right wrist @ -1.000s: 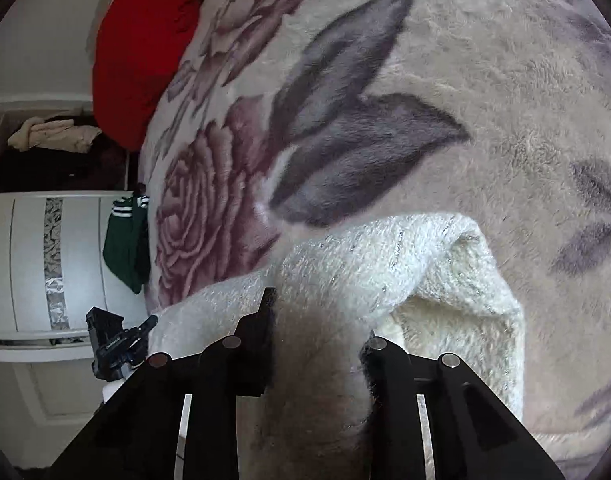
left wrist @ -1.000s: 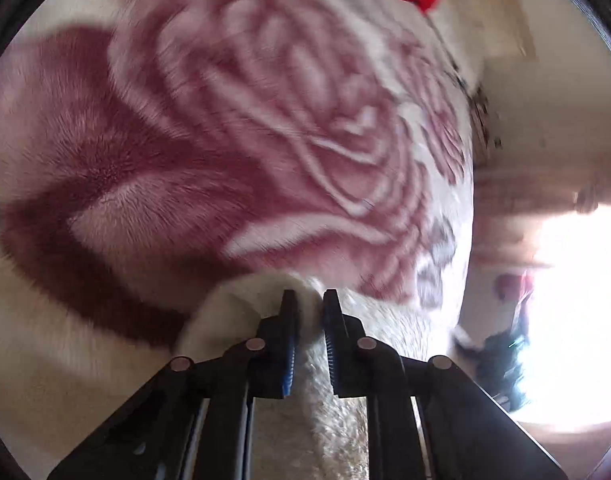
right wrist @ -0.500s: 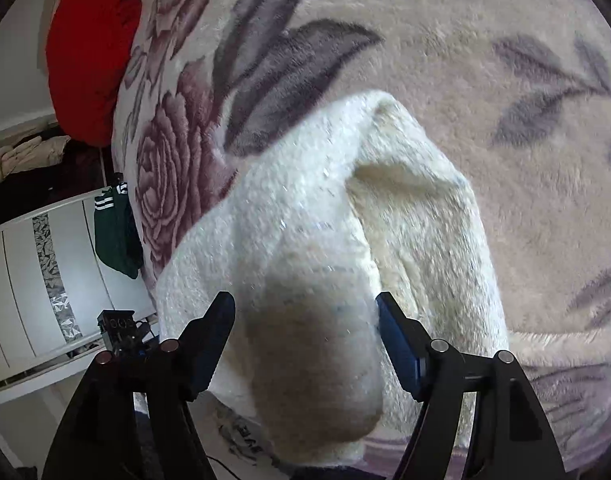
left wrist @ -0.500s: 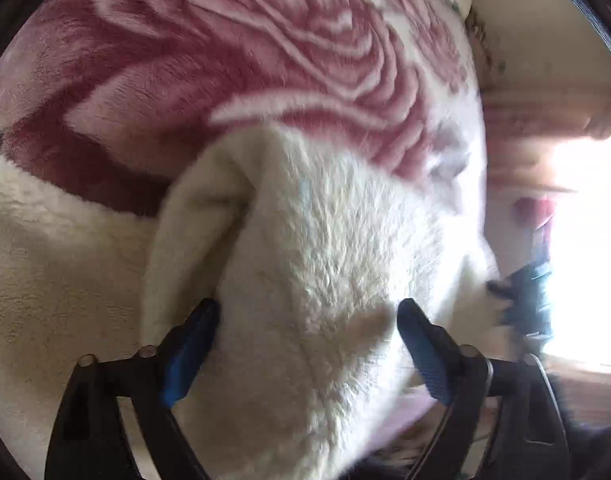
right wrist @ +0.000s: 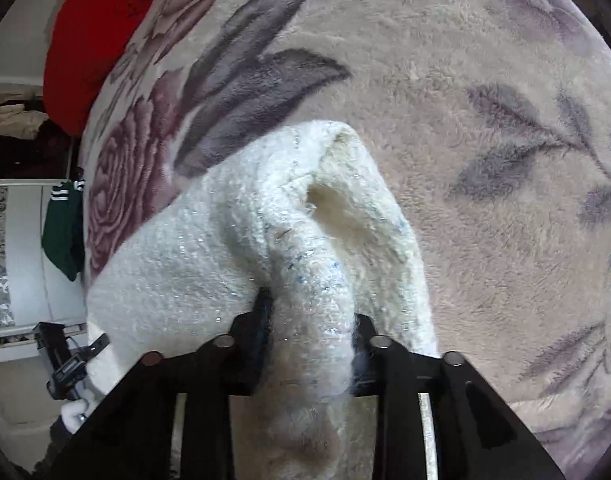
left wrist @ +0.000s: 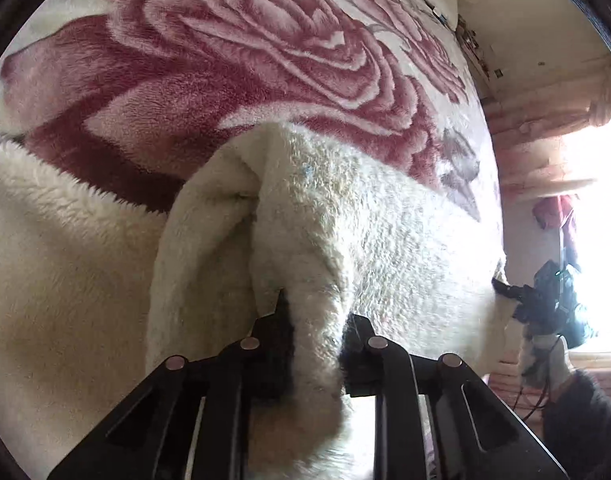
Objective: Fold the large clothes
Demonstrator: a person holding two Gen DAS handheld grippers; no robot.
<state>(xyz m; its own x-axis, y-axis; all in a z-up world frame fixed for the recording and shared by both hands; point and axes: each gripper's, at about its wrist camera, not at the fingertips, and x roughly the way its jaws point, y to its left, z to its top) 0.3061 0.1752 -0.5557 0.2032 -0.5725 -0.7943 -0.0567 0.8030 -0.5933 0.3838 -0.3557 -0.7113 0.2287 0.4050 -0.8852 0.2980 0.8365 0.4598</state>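
Cream fleece garment [left wrist: 345, 216], shaggy pile with faint glitter threads, bunched into thick folds and lying across a plush bed blanket [left wrist: 233, 60] printed with big maroon roses and grey leaves; it fills the lower centre of both frames. Left wrist view only: bright window at right edge, and the right gripper [left wrist: 545, 300] small at the garment's far end, lower right of frame. Right wrist view only: red pillow [right wrist: 89, 40] upper left, white cabinet with a green garment [right wrist: 63, 236] hanging at left edge, and the left gripper [right wrist: 69, 364] lower left with a white-gloved hand [right wrist: 75, 410] under it. Left gripper jaws have just been closing and now pinch a thick fold of the fleece, pads sunk in the pile. Right gripper jaws likewise just closing, clamped on a rolled edge of the same garment, still fairly wide due to fabric bulk.
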